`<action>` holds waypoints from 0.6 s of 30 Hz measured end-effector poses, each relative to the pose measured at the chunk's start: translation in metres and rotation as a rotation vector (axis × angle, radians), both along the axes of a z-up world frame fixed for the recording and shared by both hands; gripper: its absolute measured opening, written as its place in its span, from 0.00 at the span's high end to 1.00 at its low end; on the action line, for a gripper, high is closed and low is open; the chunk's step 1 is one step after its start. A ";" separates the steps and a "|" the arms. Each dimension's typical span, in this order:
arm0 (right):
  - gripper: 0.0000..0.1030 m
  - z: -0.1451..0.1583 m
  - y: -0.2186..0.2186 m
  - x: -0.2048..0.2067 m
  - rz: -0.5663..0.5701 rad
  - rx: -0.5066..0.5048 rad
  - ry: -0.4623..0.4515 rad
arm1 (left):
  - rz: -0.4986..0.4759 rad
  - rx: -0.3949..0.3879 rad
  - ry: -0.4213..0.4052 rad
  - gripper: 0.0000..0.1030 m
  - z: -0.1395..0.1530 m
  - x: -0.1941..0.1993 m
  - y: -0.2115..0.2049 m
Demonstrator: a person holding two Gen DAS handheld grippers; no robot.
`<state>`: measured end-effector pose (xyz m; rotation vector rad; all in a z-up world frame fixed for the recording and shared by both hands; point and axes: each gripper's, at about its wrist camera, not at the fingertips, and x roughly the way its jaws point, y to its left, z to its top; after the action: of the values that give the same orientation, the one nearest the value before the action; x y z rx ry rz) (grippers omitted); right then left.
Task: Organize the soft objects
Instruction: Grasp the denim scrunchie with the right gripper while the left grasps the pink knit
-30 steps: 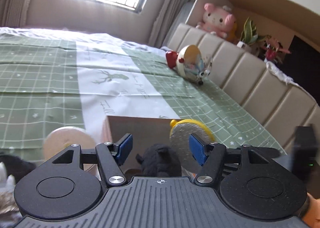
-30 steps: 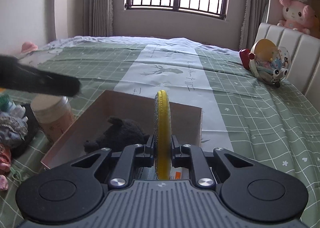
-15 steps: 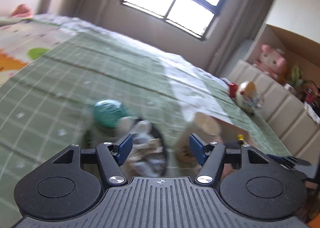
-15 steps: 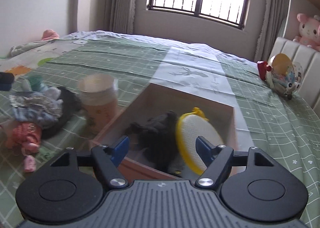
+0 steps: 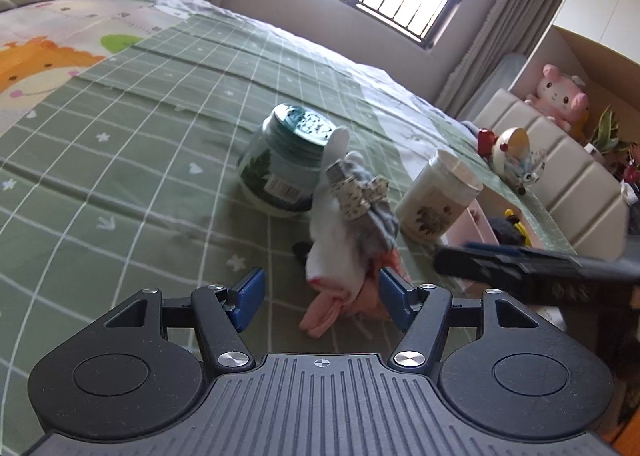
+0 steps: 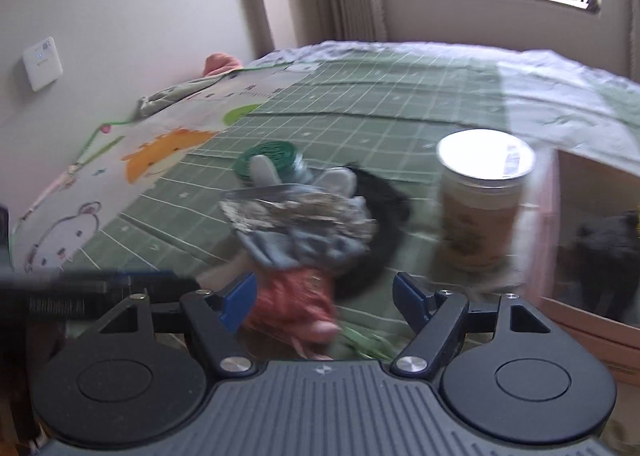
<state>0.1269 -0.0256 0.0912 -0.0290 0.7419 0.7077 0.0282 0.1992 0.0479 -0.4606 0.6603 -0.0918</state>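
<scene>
The left gripper (image 5: 320,292) points forward and downward, its jaws spread wide, with nothing pressed between the blue pads (image 5: 250,292). The right gripper (image 6: 324,296) tilts down likewise; its jaws have just been opening and stand wide, with nothing pinched between them. Each gripper shows in the other's view as a dark bar crossing at the side.

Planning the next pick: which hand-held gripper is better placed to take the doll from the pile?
Probably the left hand-held gripper: open, with the doll right between its fingers. The right hand-held gripper is open and near too, but its view is blurred.
</scene>
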 end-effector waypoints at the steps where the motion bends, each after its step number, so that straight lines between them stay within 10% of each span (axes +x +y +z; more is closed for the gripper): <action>1: 0.27 -0.004 0.011 0.008 0.000 0.005 0.032 | 0.001 -0.007 0.004 0.34 -0.001 -0.002 0.003; 4: 0.39 -0.022 0.033 0.029 -0.014 0.006 0.134 | 0.008 -0.027 0.008 0.34 -0.005 -0.010 0.010; 5: 0.69 -0.025 0.037 0.033 -0.010 -0.001 0.162 | 0.008 -0.032 0.010 0.34 -0.006 -0.012 0.011; 6: 0.71 -0.025 0.038 0.034 -0.007 -0.011 0.178 | 0.005 -0.037 0.010 0.34 -0.006 -0.012 0.012; 18: 0.73 0.065 -0.051 -0.020 -0.101 0.074 -0.042 | -0.069 -0.028 -0.017 0.34 -0.002 0.011 -0.028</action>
<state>0.1069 -0.0769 0.1566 0.0605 0.6713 0.6360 0.0391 0.1714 0.0460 -0.4632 0.6588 -0.1700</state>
